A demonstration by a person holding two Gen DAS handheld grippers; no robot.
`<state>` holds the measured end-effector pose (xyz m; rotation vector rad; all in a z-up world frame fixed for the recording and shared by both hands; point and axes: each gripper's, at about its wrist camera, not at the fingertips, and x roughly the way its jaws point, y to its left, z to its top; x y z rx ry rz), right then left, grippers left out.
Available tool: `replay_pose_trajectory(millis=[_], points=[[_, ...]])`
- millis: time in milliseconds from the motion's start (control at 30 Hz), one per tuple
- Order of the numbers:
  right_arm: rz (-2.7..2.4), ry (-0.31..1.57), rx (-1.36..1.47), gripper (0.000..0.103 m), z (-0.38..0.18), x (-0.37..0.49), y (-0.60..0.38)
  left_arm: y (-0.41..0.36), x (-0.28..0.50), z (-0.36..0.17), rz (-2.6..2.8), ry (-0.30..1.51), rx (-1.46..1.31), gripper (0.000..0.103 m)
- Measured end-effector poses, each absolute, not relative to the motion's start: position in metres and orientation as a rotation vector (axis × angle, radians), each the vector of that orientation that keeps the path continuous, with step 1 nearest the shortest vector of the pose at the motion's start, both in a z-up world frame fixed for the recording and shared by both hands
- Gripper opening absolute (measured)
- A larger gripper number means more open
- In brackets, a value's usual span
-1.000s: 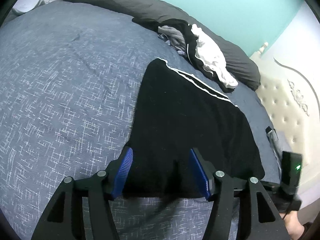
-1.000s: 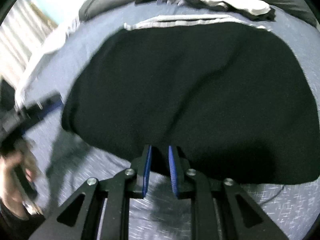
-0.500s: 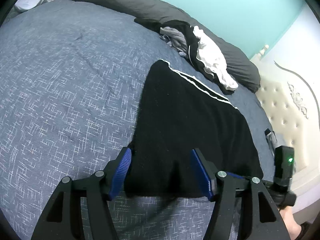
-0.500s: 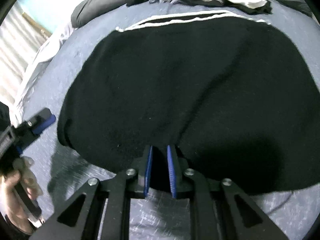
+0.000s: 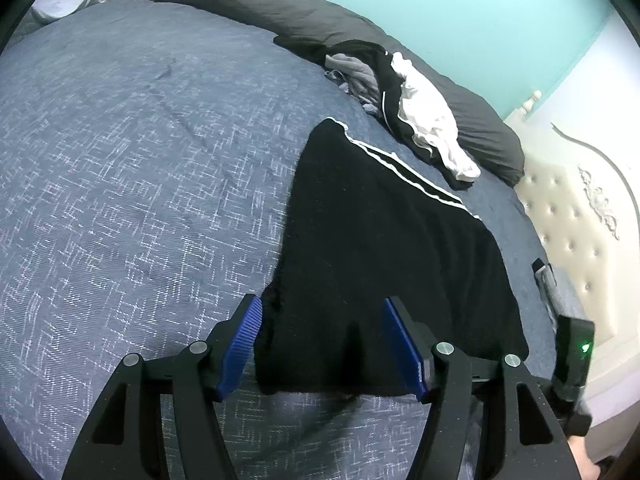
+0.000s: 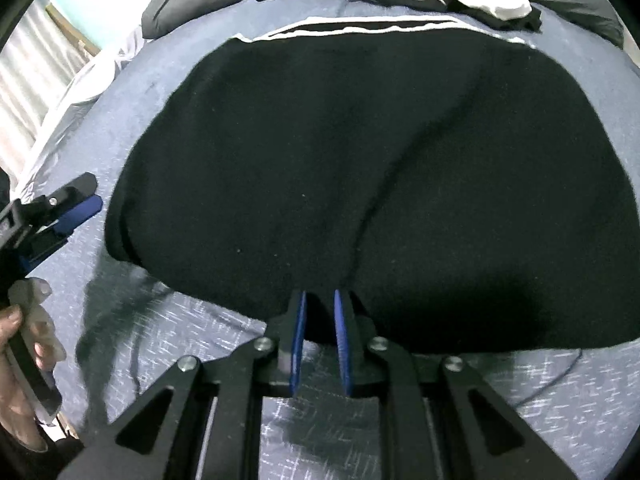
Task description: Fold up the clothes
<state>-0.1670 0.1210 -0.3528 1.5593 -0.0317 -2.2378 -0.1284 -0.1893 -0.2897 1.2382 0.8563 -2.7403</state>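
Right wrist view: the right gripper (image 6: 320, 320) is closed to a narrow gap on the near edge of the black garment (image 6: 360, 184), with dark fabric seen between the blue pads; a crease runs from that pinch across the cloth, which suggests the edge is gripped so that it can be lifted and carried over for a fold. The left gripper (image 5: 324, 344) is held with its jaws wide, straddling the near left corner of the same garment; the pads are apart from the fabric, so nothing is clamped there. This placement is judged to be a pre-grasp position, one hand at each part of the near hem so that the edge stays straight when raised.

The garment is laid flat on the blue patterned bed (image 5: 120, 184), well apart from the pile of unfolded clothes (image 5: 404, 108) lying against the dark grey pillow (image 5: 256, 4). It is black, matt and slightly fuzzy, roughly rectangular, with two white stripes along its far edge. Few wrinkles are visible.
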Motion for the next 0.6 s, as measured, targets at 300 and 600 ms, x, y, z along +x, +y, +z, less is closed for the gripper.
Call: replay_pose_trajectory(millis=[300, 600], points=[[-2.239, -0.086, 1.553, 0.014, -0.347, -0.175, 0.114, -0.196, -0.128, -0.293, -2.715, 0.868, 1.235, 0.067], [-2.219, -0.094, 1.573, 0.014, -0.349, -0.177, 0.102, -0.193, -0.13, -0.292, -2.725, 0.82, 1.229, 0.067]])
